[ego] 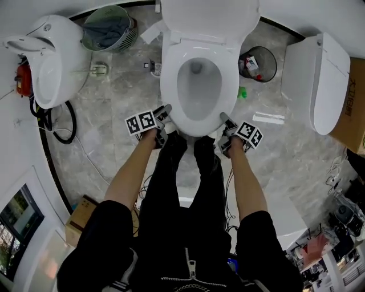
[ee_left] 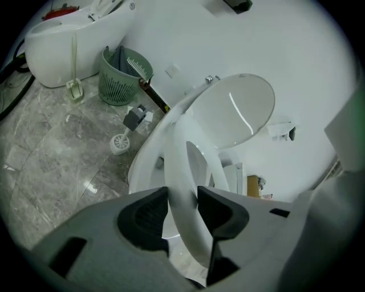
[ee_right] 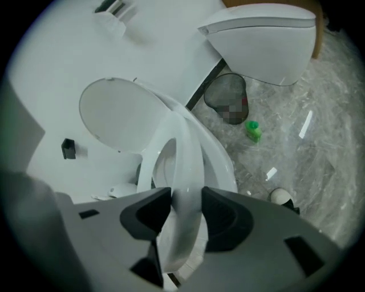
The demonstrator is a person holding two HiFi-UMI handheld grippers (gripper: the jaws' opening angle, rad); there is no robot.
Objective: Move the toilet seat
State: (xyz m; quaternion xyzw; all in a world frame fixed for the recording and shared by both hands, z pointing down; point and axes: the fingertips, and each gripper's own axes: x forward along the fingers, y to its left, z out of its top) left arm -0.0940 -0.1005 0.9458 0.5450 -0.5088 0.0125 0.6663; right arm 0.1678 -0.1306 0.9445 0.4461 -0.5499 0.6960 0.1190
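Fingers clench the toilet seat on both sides. Over the white toilet bowl, lid upright, the seat tilts partly raised, left gripper and right gripper pinching its front rim.

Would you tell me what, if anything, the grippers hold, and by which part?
The toilet seat: the left gripper and right gripper each clamp its front rim, one either side of centre.

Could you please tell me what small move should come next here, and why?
Probably swing the white plastic toilet seat ring up toward the raised white lid: left gripper and right gripper both clamp its front edge, partly lifted.
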